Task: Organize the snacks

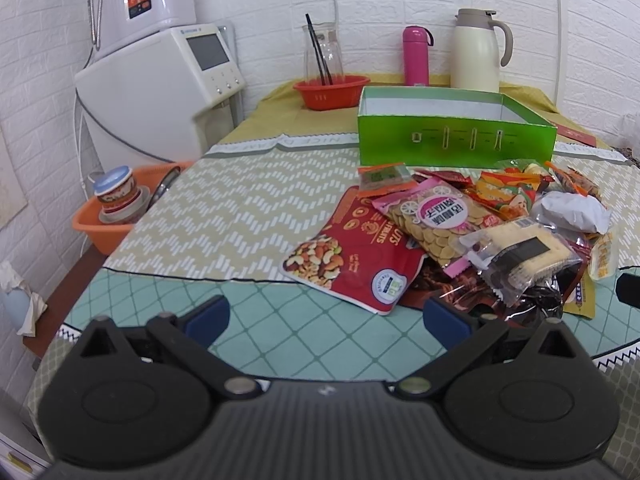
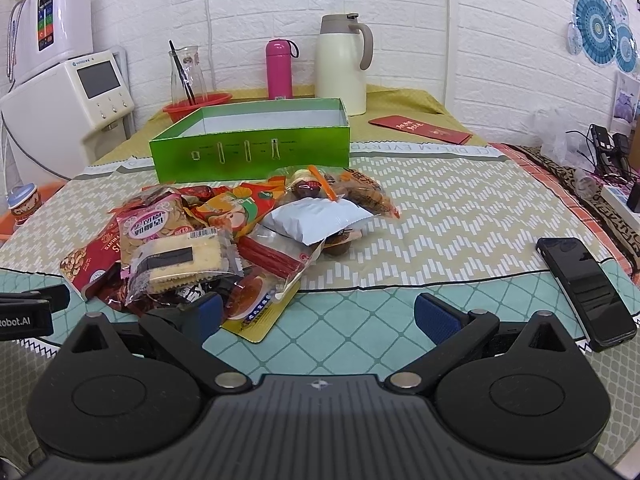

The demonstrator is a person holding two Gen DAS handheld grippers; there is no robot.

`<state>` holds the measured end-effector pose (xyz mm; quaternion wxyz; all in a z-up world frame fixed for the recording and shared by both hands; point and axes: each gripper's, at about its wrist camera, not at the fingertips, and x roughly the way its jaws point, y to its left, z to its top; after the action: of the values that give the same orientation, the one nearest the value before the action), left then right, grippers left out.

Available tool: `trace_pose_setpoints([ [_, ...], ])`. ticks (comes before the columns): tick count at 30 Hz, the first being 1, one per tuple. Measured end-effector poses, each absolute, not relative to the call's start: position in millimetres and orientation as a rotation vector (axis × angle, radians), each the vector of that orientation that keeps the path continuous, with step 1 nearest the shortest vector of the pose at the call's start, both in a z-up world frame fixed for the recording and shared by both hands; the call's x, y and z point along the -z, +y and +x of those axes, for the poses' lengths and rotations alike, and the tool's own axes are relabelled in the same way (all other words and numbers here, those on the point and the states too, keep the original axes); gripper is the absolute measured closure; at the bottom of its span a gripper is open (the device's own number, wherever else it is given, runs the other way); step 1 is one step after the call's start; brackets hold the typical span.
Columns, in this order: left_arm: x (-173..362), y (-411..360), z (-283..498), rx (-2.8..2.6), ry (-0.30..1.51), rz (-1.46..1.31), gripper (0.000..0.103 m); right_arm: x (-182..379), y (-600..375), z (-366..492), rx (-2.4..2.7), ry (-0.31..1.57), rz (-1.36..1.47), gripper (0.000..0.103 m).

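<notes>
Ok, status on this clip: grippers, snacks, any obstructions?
Left gripper and right gripper open, empty. Pile of mixed snack packets untouched before the open green cardboard box, apparently empty. Black phone lies right of the pile, clear.

A home dining corner: white brick-pattern wallpaper [image 2: 400, 20] across the top, a cream thermos jug [image 2: 342, 66] and pink flask [image 2: 279, 70] at upper centre, a white countertop water dispenser [image 1: 160, 92] upper left, patterned tablecloths [image 2: 440, 208] below.

Black tool [image 1: 326, 318]; blue fingertips [image 1: 208, 316]
</notes>
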<state>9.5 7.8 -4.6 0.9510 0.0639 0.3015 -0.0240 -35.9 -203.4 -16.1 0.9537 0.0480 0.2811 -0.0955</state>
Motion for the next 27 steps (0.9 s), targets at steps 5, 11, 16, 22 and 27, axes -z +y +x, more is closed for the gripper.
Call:
trace_pose_setpoints([
  [5,4.5,7.9,9.6,0.049,0.613,0.13,0.0,16.0,-203.1,-35.9,0.195,0.571,0.097,0.0],
  [11,4.5,8.0,9.7,0.049,0.614,0.13,0.0,16.3,-203.0,-36.1,0.194,0.571,0.099,0.0],
  [16,4.0,9.2,10.2,0.05,0.616,0.128,0.0,17.1,-201.7,-36.2,0.189,0.573,0.101,0.0],
  [22,4.2,10.0,9.7,0.052,0.616,0.128,0.0,17.5,-201.3,-36.2,0.186,0.572,0.101,0.0],
  [27,4.8,10.8,9.9,0.054,0.618,0.129,0.0,17.7,-201.5,-35.9,0.186,0.572,0.101,0.0],
])
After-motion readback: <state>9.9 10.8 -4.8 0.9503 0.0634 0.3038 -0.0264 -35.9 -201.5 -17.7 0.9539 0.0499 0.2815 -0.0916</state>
